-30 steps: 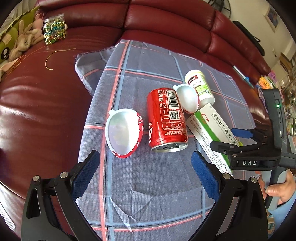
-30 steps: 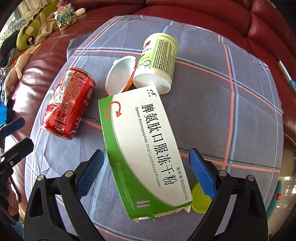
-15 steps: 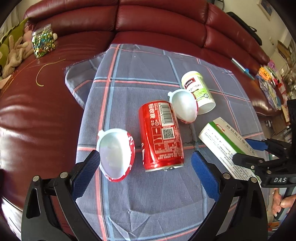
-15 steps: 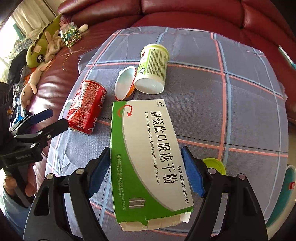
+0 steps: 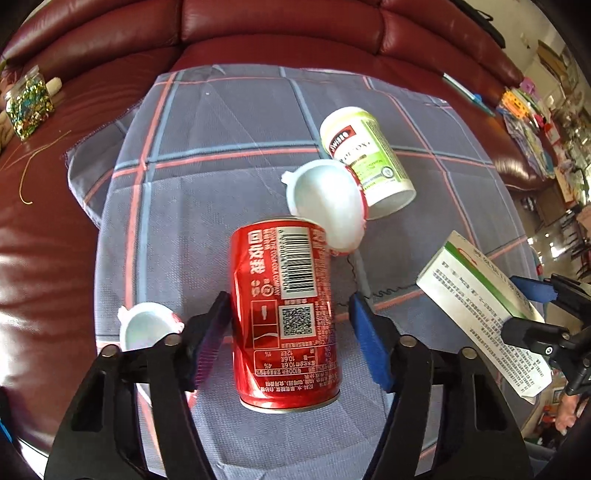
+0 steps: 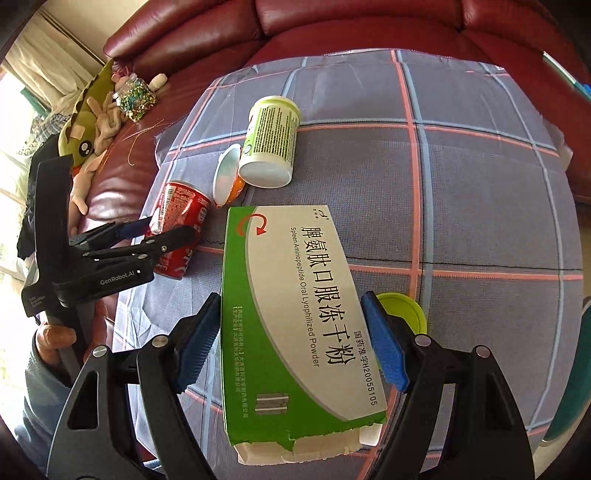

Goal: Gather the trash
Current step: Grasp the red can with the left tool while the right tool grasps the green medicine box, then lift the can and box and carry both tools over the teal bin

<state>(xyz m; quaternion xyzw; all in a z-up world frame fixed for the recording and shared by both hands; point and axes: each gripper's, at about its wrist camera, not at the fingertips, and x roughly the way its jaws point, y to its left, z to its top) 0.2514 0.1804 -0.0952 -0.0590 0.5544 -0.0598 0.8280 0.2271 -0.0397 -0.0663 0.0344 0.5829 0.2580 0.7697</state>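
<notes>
We list first the left claw (image 5: 290,328), whose jaws have just been closing around the red soda can (image 5: 284,314). The can lies on its side on the checked cloth (image 5: 221,147). One blue pad meets its side; the other stands just off it, so we cannot tell whether the grip is firm.

Next, the right claw (image 6: 291,345), clamped on the green and white medicine box (image 6: 295,321), a pad pressed to each long edge. In the left wrist view the box (image 5: 484,306) appears tilted and lifted off the cloth.

On the cloth, spread over a dark red leather sofa (image 5: 277,29):
- white and green supplement bottle (image 5: 369,158), on its side, mouth open;
- white shell half (image 5: 327,206), touching both bottle and can;
- second white shell half (image 5: 147,328), beside the left claw;
- yellow-green lid (image 6: 404,312), partly behind the right claw's pad.

On the sofa seat, well apart: a jar of glittery bits (image 5: 27,103) and soft toys (image 6: 92,125).
</notes>
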